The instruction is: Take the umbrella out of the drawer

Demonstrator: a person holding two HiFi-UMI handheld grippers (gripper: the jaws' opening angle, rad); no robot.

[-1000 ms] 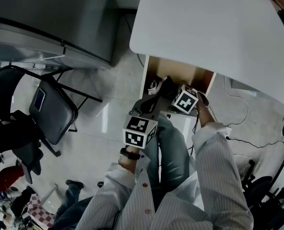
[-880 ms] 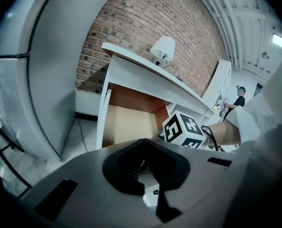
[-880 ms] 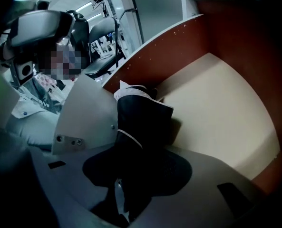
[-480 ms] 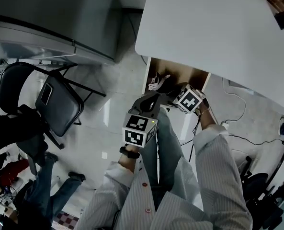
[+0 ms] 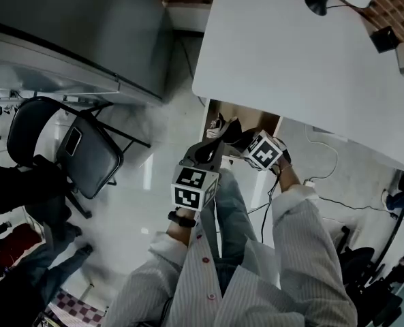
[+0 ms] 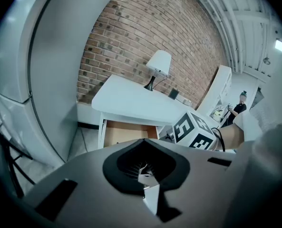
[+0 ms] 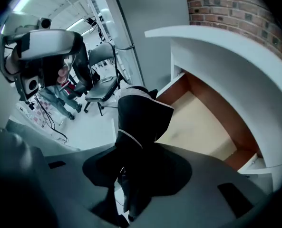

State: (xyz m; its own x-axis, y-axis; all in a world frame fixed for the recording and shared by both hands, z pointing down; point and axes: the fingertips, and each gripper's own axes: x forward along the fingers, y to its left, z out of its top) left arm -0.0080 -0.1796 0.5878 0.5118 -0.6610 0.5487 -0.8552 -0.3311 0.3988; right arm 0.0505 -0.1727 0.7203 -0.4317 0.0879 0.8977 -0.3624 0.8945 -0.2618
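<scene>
Both arms, in pale striped sleeves (image 5: 293, 251), reach forward and down, bent at the elbows. The left gripper (image 5: 203, 157) hangs just beside the right one and slightly behind it, its jaws drawn together with nothing between them. The right gripper (image 5: 241, 139) has its jaws clamped on the folded black umbrella (image 7: 138, 122), which sticks out past their tips. A dark band circles the left wrist (image 5: 184, 219).

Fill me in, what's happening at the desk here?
A person is working two handheld grippers. The right gripper is shut on a folded black umbrella, holding it up over the open drawer under the white desk. The part of the drawer floor in view is bare wood. The left gripper hangs alongside, jaws together, holding nothing.
</scene>
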